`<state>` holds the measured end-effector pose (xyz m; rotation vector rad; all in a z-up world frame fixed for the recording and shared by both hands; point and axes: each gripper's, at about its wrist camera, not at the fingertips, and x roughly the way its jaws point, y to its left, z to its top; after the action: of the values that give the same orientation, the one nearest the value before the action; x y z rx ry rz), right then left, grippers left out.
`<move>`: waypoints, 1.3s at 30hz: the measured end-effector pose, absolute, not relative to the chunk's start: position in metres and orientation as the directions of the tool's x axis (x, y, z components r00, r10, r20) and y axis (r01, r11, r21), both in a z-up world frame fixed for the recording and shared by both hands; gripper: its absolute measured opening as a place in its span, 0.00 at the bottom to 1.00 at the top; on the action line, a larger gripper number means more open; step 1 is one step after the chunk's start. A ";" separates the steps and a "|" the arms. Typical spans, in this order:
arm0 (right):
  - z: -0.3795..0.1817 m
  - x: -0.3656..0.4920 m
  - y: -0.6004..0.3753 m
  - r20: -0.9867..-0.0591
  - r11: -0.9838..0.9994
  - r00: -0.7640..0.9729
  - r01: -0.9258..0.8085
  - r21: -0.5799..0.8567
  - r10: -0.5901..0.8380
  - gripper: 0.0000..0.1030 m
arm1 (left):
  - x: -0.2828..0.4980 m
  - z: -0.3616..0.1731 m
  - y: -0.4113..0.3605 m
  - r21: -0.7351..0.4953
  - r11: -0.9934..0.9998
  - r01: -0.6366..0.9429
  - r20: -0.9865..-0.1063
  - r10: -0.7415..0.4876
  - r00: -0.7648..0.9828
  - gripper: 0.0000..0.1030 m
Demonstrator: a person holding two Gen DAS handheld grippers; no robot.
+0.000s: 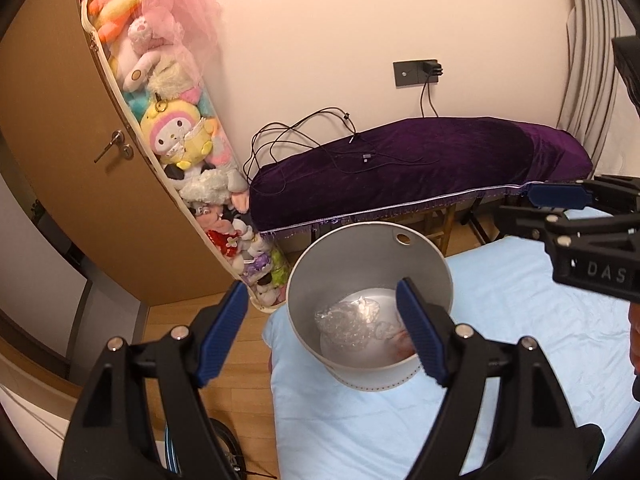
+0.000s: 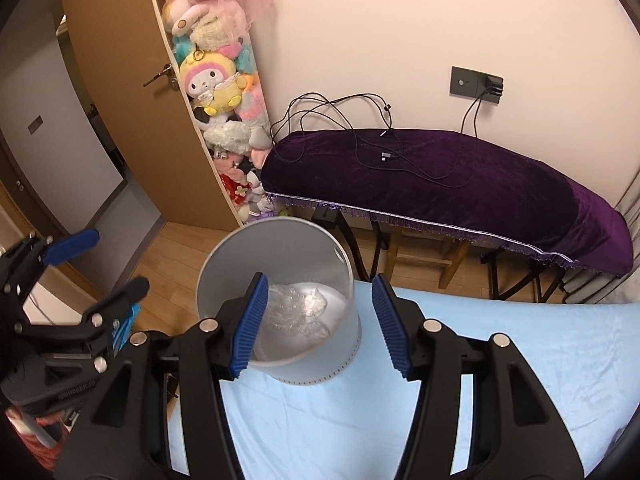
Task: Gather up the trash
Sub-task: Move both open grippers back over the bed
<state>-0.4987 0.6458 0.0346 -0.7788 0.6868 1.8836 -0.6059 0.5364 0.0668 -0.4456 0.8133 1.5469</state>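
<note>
A grey round bin point(image 1: 360, 256) stands on the light blue bed sheet point(image 1: 500, 340) near its corner. Inside lies crumpled clear plastic point(image 1: 348, 320) with a reddish scrap point(image 1: 402, 346) beside it. My left gripper point(image 1: 324, 332) is open and empty, its fingers straddling the bin's near left side from above. In the right wrist view the bin point(image 2: 240, 264) holds the clear plastic point(image 2: 296, 308). My right gripper point(image 2: 318, 320) is open and empty, just above the bin's near rim. The right gripper also shows in the left wrist view point(image 1: 560, 208), and the left gripper in the right wrist view point(image 2: 100, 264).
A long bench under a purple velvet cover point(image 1: 420, 160) with black cables point(image 1: 320, 132) stands against the wall behind the bin. A tall clear bag of plush toys point(image 1: 180, 140) hangs on a brown door point(image 1: 60, 140). Wooden floor point(image 1: 240, 360) lies left of the bed.
</note>
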 end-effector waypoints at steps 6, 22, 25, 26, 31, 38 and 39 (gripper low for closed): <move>0.033 -0.476 0.610 -0.745 -0.375 -0.310 -0.923 0.086 0.591 0.51 | -0.579 0.060 0.520 0.232 0.093 -0.968 -0.696 0.711 -0.099 0.74; 0.013 -0.343 0.504 -0.731 -0.141 -0.133 -0.989 0.051 0.669 0.51 | -0.452 0.031 0.464 0.248 0.312 -0.917 -0.689 0.723 0.060 0.74; 0.010 -0.305 0.473 -0.726 -0.061 -0.080 -0.997 0.052 0.683 0.51 | -0.417 0.025 0.446 0.246 0.369 -0.896 -0.687 0.718 0.107 0.74; 0.010 -0.295 0.464 -0.724 -0.039 -0.065 -0.998 0.053 0.687 0.51 | -0.406 0.023 0.439 0.244 0.387 -0.889 -0.687 0.716 0.123 0.74; 0.005 -0.231 0.403 -0.710 0.099 0.041 -0.994 0.041 0.703 0.51 | -0.344 0.013 0.404 0.244 0.484 -0.840 -0.691 0.695 0.199 0.74; -0.015 -0.143 0.308 -0.706 0.297 0.194 -0.955 0.023 0.681 0.51 | -0.249 0.005 0.343 0.260 0.626 -0.735 -0.682 0.658 0.319 0.74; -0.018 -0.131 0.295 -0.707 0.324 0.214 -0.946 0.023 0.674 0.51 | -0.237 0.003 0.336 0.262 0.642 -0.720 -0.681 0.652 0.334 0.74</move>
<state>-0.1312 0.2950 -0.0182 -0.4678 0.6943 1.1819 -0.2369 0.3356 0.0030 -0.0923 0.8424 0.8973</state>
